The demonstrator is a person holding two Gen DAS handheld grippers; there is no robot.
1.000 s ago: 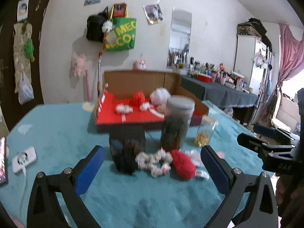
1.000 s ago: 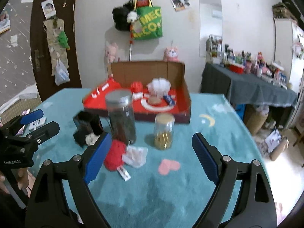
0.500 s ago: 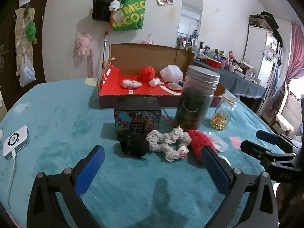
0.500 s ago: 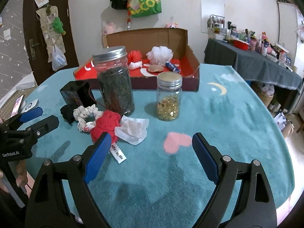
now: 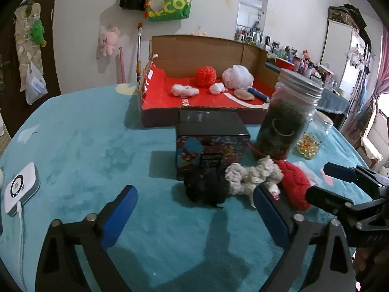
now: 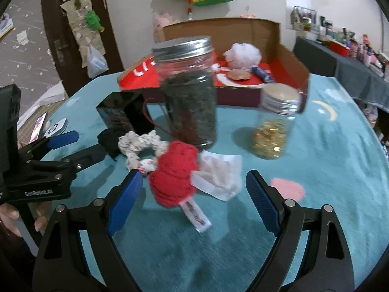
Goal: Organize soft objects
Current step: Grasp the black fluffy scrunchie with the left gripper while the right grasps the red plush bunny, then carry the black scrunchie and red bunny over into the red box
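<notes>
A black fluffy scrunchie, a cream knitted scrunchie and a red knitted ball lie in a row on the teal table. My left gripper is open, just short of the black scrunchie. My right gripper is open, with the red ball and a white cloth between its fingers. The cream scrunchie and black scrunchie lie left of the ball. A red-lined cardboard box at the back holds a red yarn ball and white puffs.
A black printed box stands behind the scrunchies. A tall jar of dark leaves and a small jar of gold capsules stand behind the red ball. A white device with a cable lies at the left.
Both grippers have moved forward and down toward the soft objects, which now look larger. The right gripper's fingers now flank the red ball. Nothing has been gripped.
</notes>
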